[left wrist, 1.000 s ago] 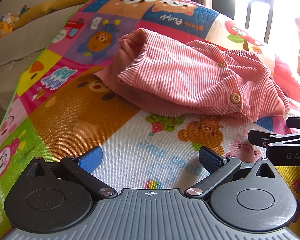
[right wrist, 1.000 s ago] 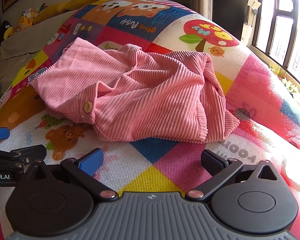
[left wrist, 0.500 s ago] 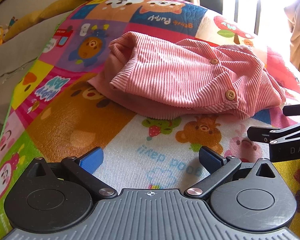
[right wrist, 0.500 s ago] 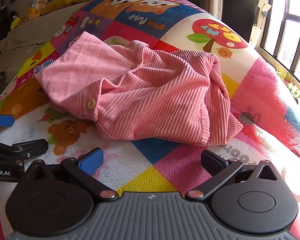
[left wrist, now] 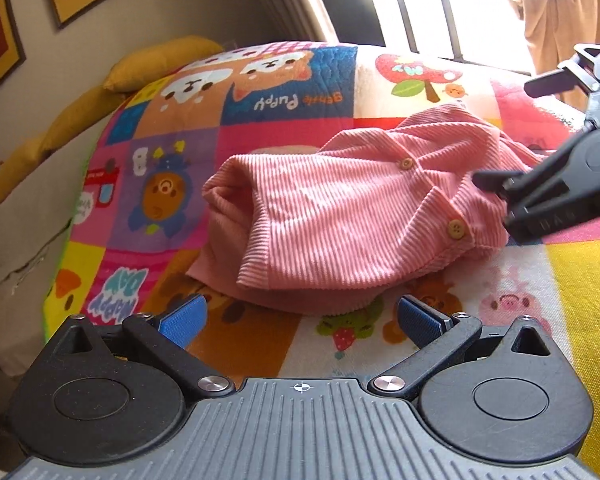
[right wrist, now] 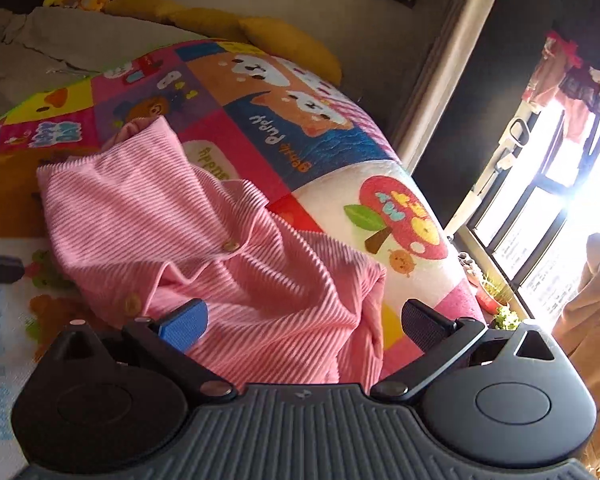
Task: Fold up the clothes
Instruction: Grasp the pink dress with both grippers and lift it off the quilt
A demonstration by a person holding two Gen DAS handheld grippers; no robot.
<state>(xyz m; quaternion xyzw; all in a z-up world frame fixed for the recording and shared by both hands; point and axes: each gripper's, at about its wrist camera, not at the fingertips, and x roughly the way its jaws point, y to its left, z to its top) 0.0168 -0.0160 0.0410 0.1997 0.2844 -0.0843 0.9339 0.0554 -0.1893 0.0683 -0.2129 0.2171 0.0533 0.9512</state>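
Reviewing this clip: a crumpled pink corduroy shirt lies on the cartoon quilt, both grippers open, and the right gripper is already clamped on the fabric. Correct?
Not quite. The right gripper is not clamped: the right wrist view shows its fingers spread wide over the pink corduroy shirt, holding nothing. The rest stands: the shirt lies crumpled on the cartoon quilt, and the left gripper is open too.

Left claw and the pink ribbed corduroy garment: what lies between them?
Only a bare strip of the colourful cartoon-print quilt; nothing else lies between the open left claw and the pink ribbed corduroy garment, as the left wrist view shows.
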